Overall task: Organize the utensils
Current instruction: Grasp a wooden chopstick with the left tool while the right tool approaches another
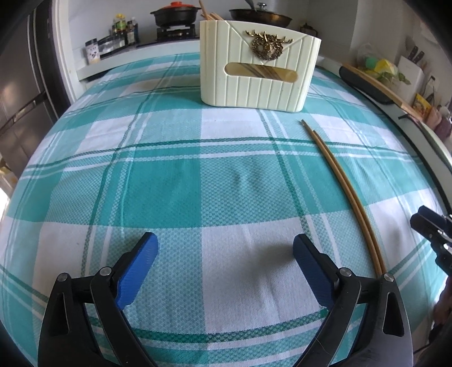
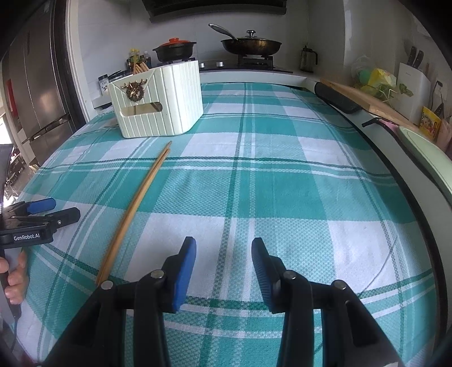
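Checked cloth (image 1: 169,183) covered the surface. At its far side a cream holder (image 1: 258,65) held chopsticks. One loose pair (image 1: 344,183) lay near, between the claws: right of the wide, empty left claw (image 1: 226,254), left of the half-open, empty right claw (image 2: 223,254).

A pair of chopsticks (image 1: 343,180) lies on the tablecloth (image 1: 169,180), near of the utensil holder (image 1: 258,69) and to its right. More chopsticks (image 1: 209,12) stand in the holder. Behind the table, pans sit on the stove (image 2: 226,63).

"GenRobot.AI" in white on the left claw (image 2: 42,210) body
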Motion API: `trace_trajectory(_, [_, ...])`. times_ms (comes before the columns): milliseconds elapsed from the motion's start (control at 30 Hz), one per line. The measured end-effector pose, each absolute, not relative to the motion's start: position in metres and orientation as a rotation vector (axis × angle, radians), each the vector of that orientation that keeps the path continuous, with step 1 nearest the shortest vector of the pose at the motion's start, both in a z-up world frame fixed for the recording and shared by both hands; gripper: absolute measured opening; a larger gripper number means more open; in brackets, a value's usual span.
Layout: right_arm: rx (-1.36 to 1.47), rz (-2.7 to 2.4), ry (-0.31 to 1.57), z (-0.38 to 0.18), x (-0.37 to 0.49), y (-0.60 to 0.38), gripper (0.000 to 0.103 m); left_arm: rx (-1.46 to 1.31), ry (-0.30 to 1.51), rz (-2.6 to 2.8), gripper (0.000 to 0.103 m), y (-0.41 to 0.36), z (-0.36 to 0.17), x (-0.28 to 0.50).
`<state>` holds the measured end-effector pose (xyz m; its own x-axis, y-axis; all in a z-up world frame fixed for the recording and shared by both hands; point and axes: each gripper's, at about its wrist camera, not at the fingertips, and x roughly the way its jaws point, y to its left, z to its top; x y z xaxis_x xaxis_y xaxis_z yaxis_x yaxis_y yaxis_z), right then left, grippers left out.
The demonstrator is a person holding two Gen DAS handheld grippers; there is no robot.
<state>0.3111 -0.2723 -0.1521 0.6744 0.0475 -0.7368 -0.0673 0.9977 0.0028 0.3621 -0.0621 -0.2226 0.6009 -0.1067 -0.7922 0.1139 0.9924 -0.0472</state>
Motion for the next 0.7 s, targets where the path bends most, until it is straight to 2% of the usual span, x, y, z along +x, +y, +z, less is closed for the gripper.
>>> trace_trajectory(400, [-0.035, 0.074, 0.83, -0.152, 0.311, -0.269, 0.042, 0.027, 0.901, -0.256, 0.097, -0.102, -0.194, 0.364])
trace_trajectory(700, [-0.009, 0.079, 0.824, -0.151, 0.311, -0.273, 0.042, 0.113, 0.962, -0.239, 0.097, -0.142, -0.216, 0.383])
